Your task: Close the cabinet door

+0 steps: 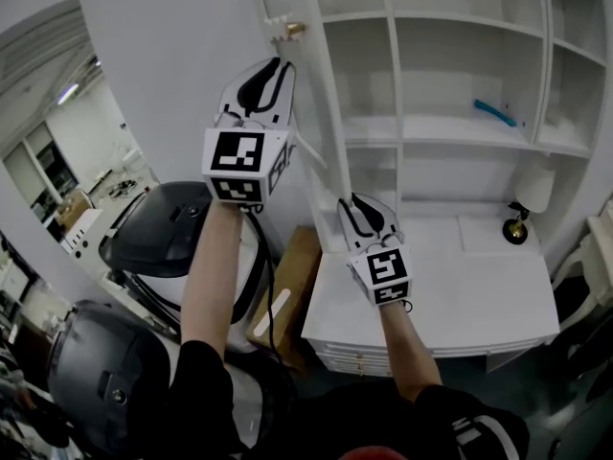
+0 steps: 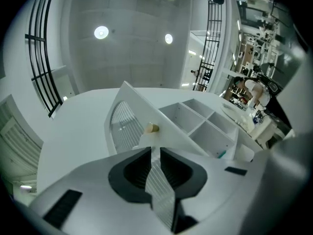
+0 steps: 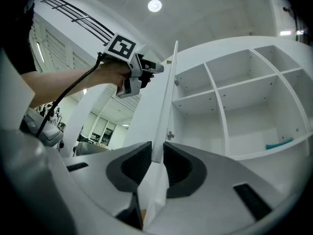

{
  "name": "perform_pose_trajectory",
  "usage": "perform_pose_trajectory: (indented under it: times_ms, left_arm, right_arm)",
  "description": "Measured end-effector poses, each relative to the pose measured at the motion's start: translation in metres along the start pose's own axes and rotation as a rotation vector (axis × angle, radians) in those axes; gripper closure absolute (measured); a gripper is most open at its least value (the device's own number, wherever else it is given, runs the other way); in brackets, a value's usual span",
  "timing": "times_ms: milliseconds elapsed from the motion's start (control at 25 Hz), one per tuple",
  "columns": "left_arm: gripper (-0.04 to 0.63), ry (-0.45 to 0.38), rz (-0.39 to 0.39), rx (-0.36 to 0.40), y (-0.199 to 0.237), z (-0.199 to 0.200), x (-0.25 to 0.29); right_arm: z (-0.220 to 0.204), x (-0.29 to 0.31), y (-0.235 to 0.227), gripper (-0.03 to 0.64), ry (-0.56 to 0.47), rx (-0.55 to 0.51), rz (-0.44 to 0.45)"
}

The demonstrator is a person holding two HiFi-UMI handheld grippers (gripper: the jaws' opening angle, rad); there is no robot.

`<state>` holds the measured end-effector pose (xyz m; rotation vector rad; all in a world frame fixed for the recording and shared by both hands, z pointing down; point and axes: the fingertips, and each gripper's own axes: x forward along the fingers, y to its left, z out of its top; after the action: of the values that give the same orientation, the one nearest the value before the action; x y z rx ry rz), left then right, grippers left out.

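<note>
Door [image 1: 308, 103] of the white cabinet [image 1: 391, 56] stands swung out, nearly edge-on to the head view, with the bare shelves behind it exposed. Its brass knob [image 1: 293, 30] sits high on the outer face, beside a slatted panel that the left gripper view shows well [image 2: 132, 124].

The right tool [image 1: 354, 199] is low on the door, just above the desk [image 1: 450, 295]. In the right gripper view the door's free edge [image 3: 166, 97] runs straight down between the jaws of the right tool [image 3: 156, 148], and the dark pads pinch it from both sides.

The left tool [image 1: 276, 65] is held high on the outer side, close under the knob. From the right gripper view the left tool [image 3: 157, 68] reaches the door near its top. In its own view the left tool [image 2: 155, 151] has its jaws a little apart; the slatted panel shows through the narrow gap and the knob [image 2: 153, 128] lies just beyond the tips, not between them.

A teal object [image 1: 496, 113] lies on a middle shelf.
</note>
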<state>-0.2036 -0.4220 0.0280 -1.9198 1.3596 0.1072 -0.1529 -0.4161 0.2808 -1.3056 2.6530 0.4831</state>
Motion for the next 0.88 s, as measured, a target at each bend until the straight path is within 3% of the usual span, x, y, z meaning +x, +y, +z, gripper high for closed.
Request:
perform_pose_trajectory:
  times_ms: [600,880]
  left_arm:
    - [0.514,-0.079,-0.139,0.140,-0.019,0.035,0.059]
    - [0.511,-0.078,-0.197,0.209,-0.034,0.037,0.081]
  right_arm:
    - [-0.009,-0.002,-0.042,0.532,-0.012,0.061,-0.007]
    - [-0.014,-0.001,-0.063,0.532,-0.026,0.094,0.004]
